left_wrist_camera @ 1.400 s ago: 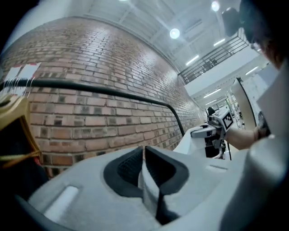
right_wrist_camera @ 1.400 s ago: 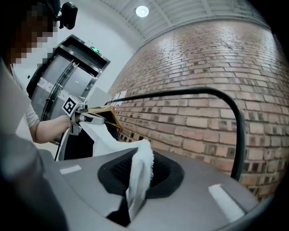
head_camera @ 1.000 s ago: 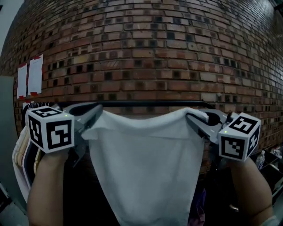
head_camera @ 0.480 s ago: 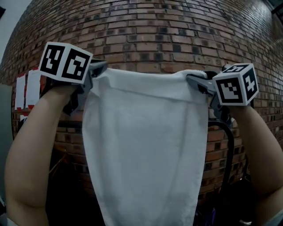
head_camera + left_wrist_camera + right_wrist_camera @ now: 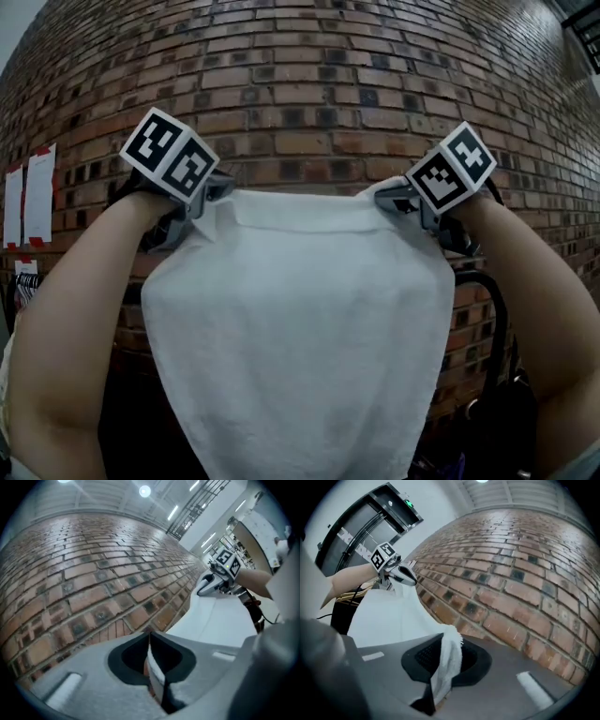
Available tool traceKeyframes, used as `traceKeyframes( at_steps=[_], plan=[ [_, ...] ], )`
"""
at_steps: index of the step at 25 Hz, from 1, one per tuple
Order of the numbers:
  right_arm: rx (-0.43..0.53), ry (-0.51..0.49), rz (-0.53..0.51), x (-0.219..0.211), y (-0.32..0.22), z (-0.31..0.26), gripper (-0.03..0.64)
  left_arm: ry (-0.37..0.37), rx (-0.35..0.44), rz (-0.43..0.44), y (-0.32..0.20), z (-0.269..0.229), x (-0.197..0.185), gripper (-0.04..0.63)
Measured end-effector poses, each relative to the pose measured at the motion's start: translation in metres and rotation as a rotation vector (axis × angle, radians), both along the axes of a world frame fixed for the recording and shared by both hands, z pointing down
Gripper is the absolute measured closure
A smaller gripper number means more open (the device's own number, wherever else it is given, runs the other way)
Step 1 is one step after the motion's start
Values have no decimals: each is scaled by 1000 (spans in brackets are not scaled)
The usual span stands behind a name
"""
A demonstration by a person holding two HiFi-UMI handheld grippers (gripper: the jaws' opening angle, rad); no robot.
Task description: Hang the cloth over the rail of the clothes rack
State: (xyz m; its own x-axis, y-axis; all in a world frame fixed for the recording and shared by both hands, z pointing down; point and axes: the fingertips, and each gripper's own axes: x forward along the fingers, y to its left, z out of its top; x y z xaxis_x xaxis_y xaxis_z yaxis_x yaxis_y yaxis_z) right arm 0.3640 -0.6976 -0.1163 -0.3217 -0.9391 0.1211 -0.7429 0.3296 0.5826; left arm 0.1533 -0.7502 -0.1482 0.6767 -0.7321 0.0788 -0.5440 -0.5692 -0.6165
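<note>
Head view – cloth: the white cloth (image 5: 300,319) is stretched flat in front of the brick wall (image 5: 300,84). Its top edge runs level and along the wall, and its long axis hangs straight down, narrowing toward the bottom of the frame.
Head view – left gripper: the left gripper (image 5: 217,192) is clamped on the cloth's upper left corner and points inward along the wall.
Head view – right gripper: the right gripper (image 5: 382,195) is clamped on the upper right corner and points inward toward the other one.
Head view – papers: white papers (image 5: 28,192) are stuck on the wall, well left of the cloth.
Left gripper view – jaws: pressed together on a thin folded edge of cloth. From there the cloth stretches along the wall to the right gripper.
Left gripper view – lights: ceiling lights (image 5: 144,490) show above the wall.
Right gripper view – jaws: closed on a bunched corner of cloth that sticks up between them – its frayed tip stands toward the wall. The sheet runs along the wall to the left gripper.
</note>
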Motion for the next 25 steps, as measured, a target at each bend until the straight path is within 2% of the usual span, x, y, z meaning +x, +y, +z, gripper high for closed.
traceKeyframes(
  at_steps=[4,8,12,16,21,25],
  plan=[
    [-152,-28,-10,8,-34,31,586,-122,-119,8,-29,37,7,581],
    [-290,-64,-7,14,-53,60,586,-171,-264,26,-46,70,12,581],
    [-422,-31,-18,16,-61,90,586,-250,-380,32,-57,112,18,581],
    [-456,1,-38,11,-65,100,586,-284,-428,41,-59,129,16,580],
    [-470,30,-42,10,-67,107,566,-247,-458,44,-58,130,13,575],
    [-498,70,-38,9,-68,118,489,-282,-482,45,-61,141,13,561]
  ],
)
